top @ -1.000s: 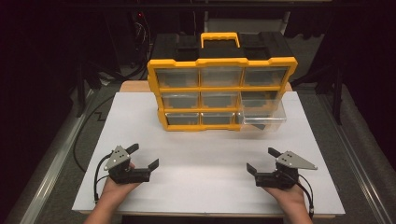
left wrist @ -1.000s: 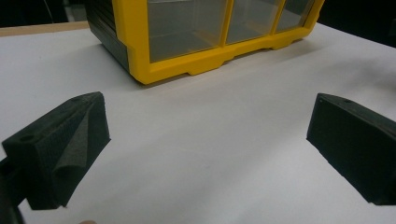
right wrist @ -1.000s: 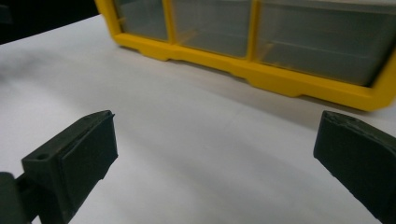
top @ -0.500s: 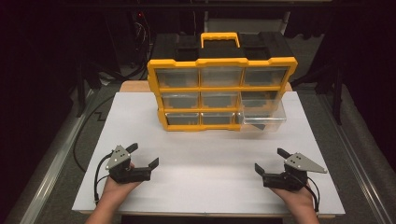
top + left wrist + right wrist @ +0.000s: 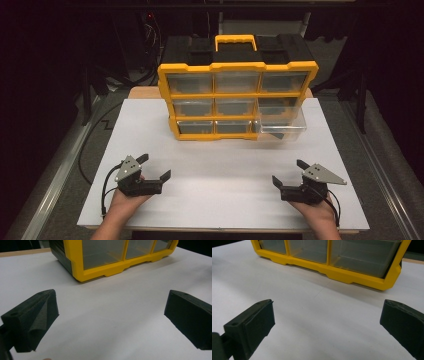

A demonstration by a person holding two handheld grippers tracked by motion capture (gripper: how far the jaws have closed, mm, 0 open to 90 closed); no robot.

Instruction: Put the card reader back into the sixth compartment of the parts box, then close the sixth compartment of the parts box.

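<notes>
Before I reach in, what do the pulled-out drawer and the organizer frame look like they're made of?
The pulled-out drawer, bottom right, looks like clear, glossy hard plastic: the table shows through its walls and the edges catch light. The organizer frame looks like molded yellow plastic with a smooth, slightly satin finish, judging by its rounded edges and uniform color. Its black body behind is probably plastic too.

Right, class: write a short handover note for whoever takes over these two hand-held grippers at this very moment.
Left gripper: open, holding nothing, resting low over the white table top, near its front left.
Right gripper: open, holding nothing, near the front right.
Yellow and black plastic organiser with nine clear drawers: upright at the back of the table.
Clear bottom-right drawer: pulled partly out; the other eight look shut.
Done: one drawer opened.
Left: probably pushing that drawer shut, or working in it; its contents cannot be made out.
</notes>
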